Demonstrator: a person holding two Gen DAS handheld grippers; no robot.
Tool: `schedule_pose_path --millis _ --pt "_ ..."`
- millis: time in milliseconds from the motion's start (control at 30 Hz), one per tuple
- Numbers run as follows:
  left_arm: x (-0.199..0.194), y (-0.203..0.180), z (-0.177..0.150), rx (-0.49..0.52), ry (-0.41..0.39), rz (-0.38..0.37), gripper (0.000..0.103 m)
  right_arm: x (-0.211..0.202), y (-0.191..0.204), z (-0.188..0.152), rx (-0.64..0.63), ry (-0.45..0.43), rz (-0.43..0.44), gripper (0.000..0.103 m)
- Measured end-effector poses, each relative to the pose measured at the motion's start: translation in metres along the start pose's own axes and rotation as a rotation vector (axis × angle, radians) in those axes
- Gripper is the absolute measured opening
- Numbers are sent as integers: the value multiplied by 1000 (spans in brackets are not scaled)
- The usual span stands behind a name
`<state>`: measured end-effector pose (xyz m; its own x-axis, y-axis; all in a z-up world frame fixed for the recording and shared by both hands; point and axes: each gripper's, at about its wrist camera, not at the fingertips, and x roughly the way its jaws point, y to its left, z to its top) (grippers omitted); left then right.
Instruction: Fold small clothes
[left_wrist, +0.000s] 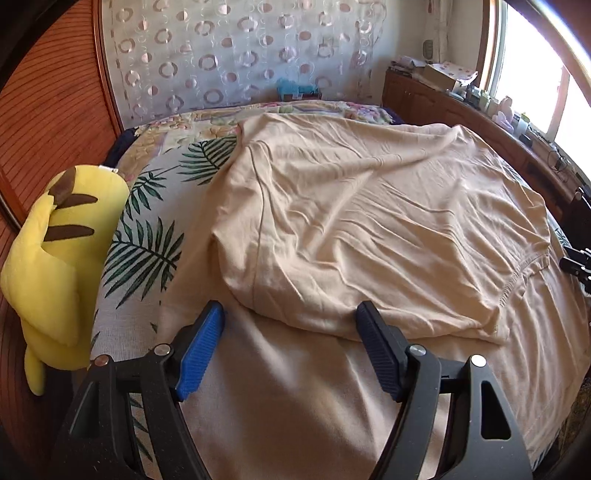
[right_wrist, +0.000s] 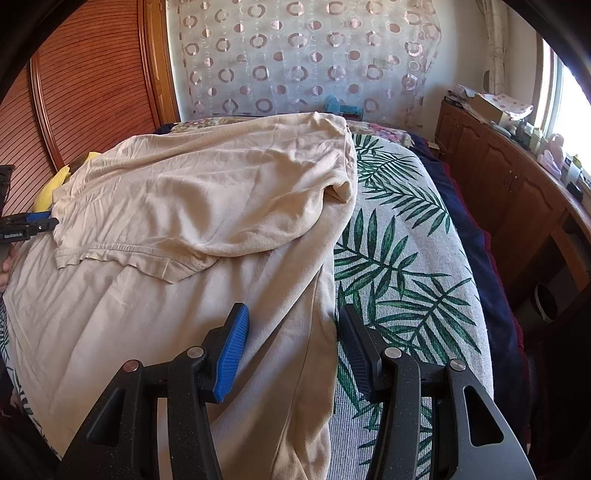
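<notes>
Shirt: a beige shirt lies spread over the bed, its far part folded back toward the near part so that a doubled layer rests on the flat cloth below; the folded edge ends just ahead of the left gripper.
Hem: a stitched hem of the folded layer shows in the right wrist view, wavy, lying on the lower layer.
Left gripper: the left gripper hovers over the shirt's near part with its jaws wide apart, nothing clamped between the blue pads; the folded edge sits just beyond their tips.
Right gripper: the right gripper stands at the shirt's right side edge, jaws apart at a middling width; the edge runs between the pads, which do not press on it.
Bed: a leaf-print cover shows bare beside the shirt.
Toy: a yellow plush sits at the bed's left edge, clear of the shirt.
Cabinet: a wooden cabinet runs along the window side.
</notes>
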<state>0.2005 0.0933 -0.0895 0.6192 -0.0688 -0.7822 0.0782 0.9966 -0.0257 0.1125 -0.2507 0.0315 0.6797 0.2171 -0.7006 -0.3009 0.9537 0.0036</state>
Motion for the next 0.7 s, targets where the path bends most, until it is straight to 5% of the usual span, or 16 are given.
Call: schedule_pose_path --millis 400,700 --pt "1 -4 1 5 8 -5 82 14 -11 51 52 26 109 53" --pt "1 -5 1 4 8 -6 82 75 0 81 61 105 47 52"
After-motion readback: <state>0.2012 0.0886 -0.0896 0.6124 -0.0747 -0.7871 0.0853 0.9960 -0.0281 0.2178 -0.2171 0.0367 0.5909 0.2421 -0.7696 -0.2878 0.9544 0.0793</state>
